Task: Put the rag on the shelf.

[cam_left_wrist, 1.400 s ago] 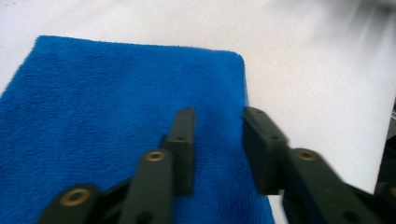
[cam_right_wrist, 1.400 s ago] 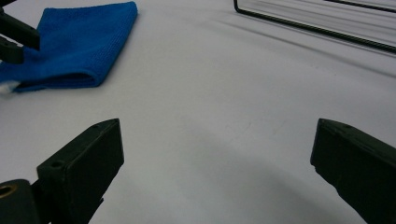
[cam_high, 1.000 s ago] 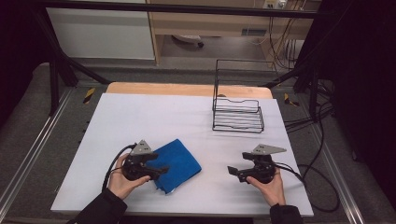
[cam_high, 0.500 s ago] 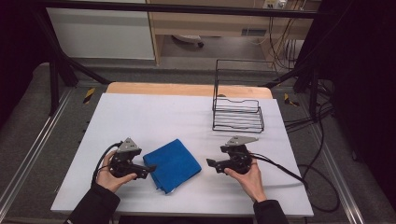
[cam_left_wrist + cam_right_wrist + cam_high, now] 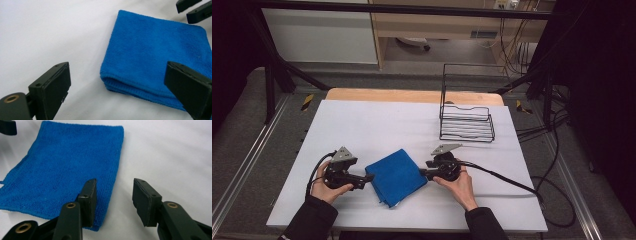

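- White sheet over a wooden bench (image 5: 362, 125), dark lab space with cables and framing all around, so the bright cloth stands out nicely against the top.
- Folded blue towel (image 5: 395, 176) lies flat near the front edge of the bench, turned a bit diagonal, right between the two hands. Looks like it sits there because that's where both sides can reach it at once.
- From the left gripper view the towel (image 5: 155, 57) shows its thick folded edge facing that gripper, layers stacked, so my guess is a fold has already been made.
- Left gripper (image 5: 363, 180) sits just beside the towel's left corner, jaws spread wide and nothing between the pads. They've just been opening, and the cloth isn't pinched, so it reads as let go.
- Right gripper (image 5: 424, 174) is at the towel's right edge, jaws narrowed about halfway and just been closing. In the right gripper view (image 5: 114, 202) one pad is over the cloth's edge (image 5: 62, 170) and the other over bare bench. No squeeze on it yet, I'd say it's lining up a pinch of that edge.
- Black wire rack (image 5: 466, 114) stands well apart at the back right, upright and with nothing in it that I can see. Maybe where the towel ends up, just a guess.
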`<state>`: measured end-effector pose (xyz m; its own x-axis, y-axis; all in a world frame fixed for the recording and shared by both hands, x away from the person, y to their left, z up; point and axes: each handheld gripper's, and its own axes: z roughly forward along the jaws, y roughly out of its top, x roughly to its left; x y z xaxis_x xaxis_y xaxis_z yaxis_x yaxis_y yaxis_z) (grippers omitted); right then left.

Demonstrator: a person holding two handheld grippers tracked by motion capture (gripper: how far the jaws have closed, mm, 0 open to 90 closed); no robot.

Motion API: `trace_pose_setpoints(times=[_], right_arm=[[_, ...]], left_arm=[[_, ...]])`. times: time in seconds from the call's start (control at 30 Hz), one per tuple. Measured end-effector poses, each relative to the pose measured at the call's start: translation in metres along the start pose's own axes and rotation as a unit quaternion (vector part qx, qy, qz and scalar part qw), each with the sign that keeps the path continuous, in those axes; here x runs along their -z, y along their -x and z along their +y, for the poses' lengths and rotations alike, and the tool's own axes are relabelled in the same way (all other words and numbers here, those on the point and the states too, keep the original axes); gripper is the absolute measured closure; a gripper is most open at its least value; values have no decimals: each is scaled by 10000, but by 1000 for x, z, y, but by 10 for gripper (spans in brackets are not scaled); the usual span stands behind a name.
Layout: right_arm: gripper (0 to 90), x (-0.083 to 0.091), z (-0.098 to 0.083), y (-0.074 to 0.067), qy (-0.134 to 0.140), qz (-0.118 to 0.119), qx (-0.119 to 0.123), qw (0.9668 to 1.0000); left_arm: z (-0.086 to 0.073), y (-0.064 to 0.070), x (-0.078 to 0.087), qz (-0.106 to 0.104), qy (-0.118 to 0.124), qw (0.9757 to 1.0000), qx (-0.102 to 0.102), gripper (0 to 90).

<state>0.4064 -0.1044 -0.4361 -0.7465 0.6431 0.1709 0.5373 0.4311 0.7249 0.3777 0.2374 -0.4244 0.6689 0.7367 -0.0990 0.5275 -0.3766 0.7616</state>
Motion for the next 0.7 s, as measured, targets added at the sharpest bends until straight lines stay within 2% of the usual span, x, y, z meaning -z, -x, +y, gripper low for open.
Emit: trace_pose_setpoints(times=[0.23, 0.37, 0.53, 0.7], right_arm=[[641, -6, -3, -2, -101, 126, -134, 9998], [688, -13, -7, -3, -252, 161, -163, 9994], [744, -15, -9, -6, -251, 228, -236, 9991], [851, -15, -11, -8, -228, 295, -329, 9988]], left_arm=[[-1, -2, -1, 32, -18, 10000, 11, 77], [-1, -2, -1, 40, 20, 10000, 46, 80], [-1, -2, 0, 48, 25, 10000, -2, 80], [-1, -2, 1, 78, 68, 9999, 12, 81]])
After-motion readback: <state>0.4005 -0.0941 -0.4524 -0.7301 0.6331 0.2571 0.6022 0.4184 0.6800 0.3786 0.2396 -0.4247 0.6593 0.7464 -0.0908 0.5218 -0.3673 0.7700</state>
